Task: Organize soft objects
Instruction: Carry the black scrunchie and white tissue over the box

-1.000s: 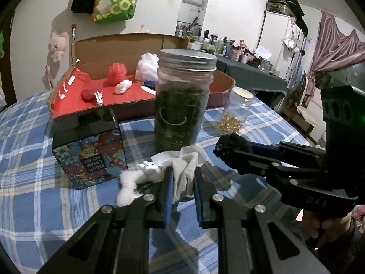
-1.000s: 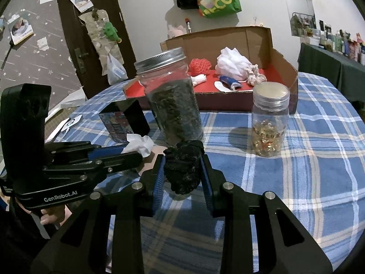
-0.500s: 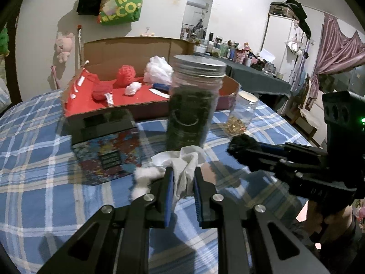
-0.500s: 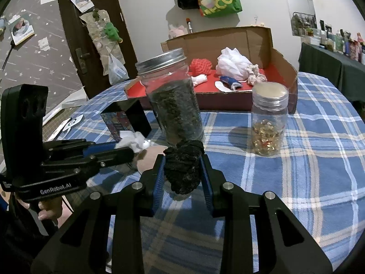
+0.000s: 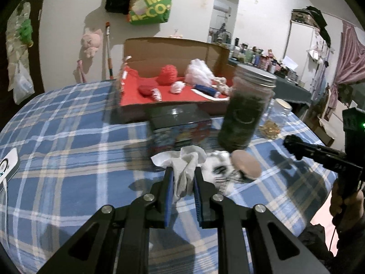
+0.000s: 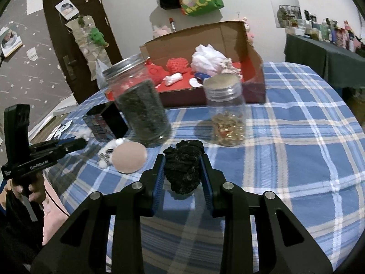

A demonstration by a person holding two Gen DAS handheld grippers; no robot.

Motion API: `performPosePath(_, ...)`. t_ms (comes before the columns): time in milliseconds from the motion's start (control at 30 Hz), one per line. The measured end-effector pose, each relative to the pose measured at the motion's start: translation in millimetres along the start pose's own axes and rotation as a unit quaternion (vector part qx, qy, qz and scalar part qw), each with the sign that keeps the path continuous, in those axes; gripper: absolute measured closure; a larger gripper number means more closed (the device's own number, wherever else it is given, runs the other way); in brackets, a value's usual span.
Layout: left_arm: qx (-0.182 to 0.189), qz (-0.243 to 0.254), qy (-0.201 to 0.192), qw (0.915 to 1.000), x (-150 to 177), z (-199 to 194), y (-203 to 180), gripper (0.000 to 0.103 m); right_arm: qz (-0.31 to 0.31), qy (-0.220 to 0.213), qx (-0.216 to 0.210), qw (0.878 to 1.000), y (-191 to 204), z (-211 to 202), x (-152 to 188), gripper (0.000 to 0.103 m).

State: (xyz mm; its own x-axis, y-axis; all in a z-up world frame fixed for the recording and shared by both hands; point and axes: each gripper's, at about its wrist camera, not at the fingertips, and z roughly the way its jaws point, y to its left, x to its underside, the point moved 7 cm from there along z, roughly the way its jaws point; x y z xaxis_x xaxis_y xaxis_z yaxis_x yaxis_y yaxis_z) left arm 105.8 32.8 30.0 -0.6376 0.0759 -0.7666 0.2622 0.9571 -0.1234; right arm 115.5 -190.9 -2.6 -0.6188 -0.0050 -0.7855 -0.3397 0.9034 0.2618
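left tongs (image 5: pixel 182 178) are pinching a crumpled white cloth (image 5: pixel 182 166); right tongs (image 6: pixel 182 169) are clamping a black fuzzy lump (image 6: pixel 183 169); tall jar (image 5: pixel 246 111) is standing ahead.

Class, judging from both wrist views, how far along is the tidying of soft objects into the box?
Done: a red knitted ball and a white puff lie in the cardboard box. In hand: the left hand-held gripper pinches a white cloth; the right hand-held gripper clamps a black fuzzy item. Left: a pink pad and small white plush on the table.
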Motion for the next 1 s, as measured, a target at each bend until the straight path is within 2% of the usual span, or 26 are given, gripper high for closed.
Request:
performPosePath(267,-0.03,-0.012,-0.001,0.9995,-0.8,-2.1,36.3,0.086,0.014,0.004,0.022,1.0,-30.3,-7.0,-3.1,0.074)
performPosePath(533,-0.03,-0.006,0.002,0.9995,-13.3,10.3,57.2,0.086,0.02,0.011,0.034,0.999,-57.5,-6.3,-15.2,0.074)
performPosePath(733,-0.031,0.025,0.01,0.9992,-27.5,23.7,59.0,0.086,0.0,0.019,0.04,0.999,-66.3,0.5,-31.5,0.074)
performPosePath(1000,-0.051,0.071,0.024,0.9959,-46.9,41.0,62.8,0.086,-0.032,0.034,0.051,0.998,-81.4,11.6,-57.7,0.074)
